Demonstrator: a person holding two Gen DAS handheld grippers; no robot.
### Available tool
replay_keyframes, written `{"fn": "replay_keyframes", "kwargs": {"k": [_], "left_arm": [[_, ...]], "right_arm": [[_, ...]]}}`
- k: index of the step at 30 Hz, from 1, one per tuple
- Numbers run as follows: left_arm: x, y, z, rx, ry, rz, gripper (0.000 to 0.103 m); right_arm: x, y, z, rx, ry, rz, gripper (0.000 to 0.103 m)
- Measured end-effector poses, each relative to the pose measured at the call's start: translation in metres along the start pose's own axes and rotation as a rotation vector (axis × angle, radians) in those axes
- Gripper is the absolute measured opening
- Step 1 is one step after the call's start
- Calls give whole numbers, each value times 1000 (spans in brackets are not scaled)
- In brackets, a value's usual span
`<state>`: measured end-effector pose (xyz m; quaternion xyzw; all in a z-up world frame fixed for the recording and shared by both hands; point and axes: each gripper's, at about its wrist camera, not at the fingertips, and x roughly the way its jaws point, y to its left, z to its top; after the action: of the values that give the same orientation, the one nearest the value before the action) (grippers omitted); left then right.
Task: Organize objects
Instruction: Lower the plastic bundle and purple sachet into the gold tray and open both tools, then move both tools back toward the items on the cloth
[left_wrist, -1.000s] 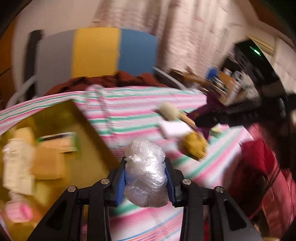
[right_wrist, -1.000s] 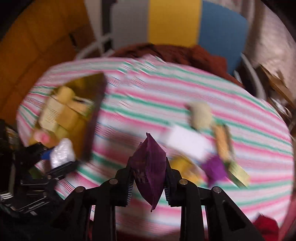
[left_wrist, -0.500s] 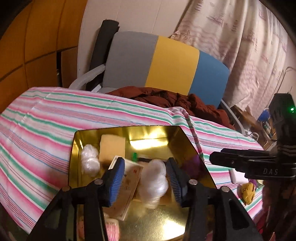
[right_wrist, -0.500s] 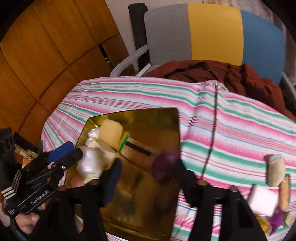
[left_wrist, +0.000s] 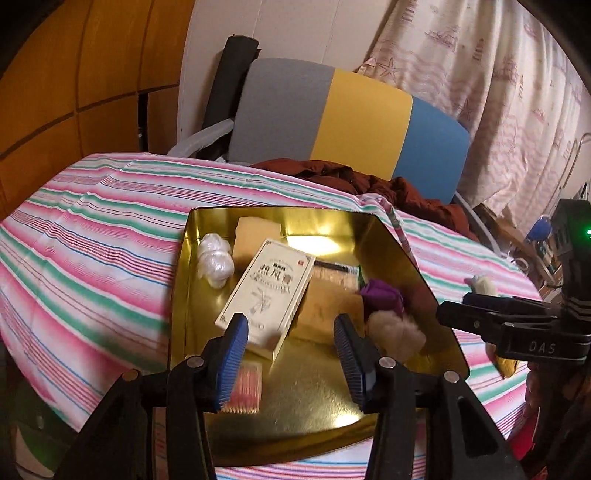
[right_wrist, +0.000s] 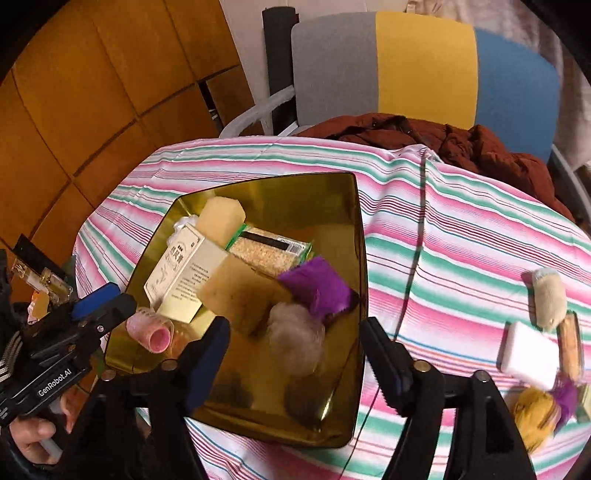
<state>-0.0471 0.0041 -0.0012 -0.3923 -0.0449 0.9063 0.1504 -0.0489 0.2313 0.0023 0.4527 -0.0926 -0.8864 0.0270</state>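
Release is confirmed at both tools. Left tool (left_wrist: 288, 338), spread wide and empty, is held over the gold tray (left_wrist: 295, 398); its clear plastic bundle (left_wrist: 395, 334) has been dropped there beside the purple pouch (right_wrist: 317, 286), shed by the right tool (right_wrist: 295, 350), likewise parted. Loose items (right_wrist: 528, 350) are left on the bench (right_wrist: 461, 236).

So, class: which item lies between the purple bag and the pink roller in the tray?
The tan sponge block lies between purple bag and pink roller, in the right wrist view.

Wood-panelled wall (left_wrist: 74, 74), tricolour chair (left_wrist: 351, 122), patterned curtain (left_wrist: 498, 92) behind.
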Motion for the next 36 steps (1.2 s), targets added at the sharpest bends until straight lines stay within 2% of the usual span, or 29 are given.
{"fn": "replay_keyframes", "kwargs": {"k": [2,5,14,36], "left_arm": [[-2,-4,-5,16,1,18,49],[-4,-9,-10,30,8,44,49],[-5,-31,-19,102,18,71,49],[-5,-72,-33,215,52,-6,49]], "right_arm": [[-3,2,-8,1,-10,-11,80],[-8,6,-16,-6,-28,-41,88],[-23,-2,-33,6,-72,-79,89],[-41,-45,-50,94,-93,-131,89]]}}
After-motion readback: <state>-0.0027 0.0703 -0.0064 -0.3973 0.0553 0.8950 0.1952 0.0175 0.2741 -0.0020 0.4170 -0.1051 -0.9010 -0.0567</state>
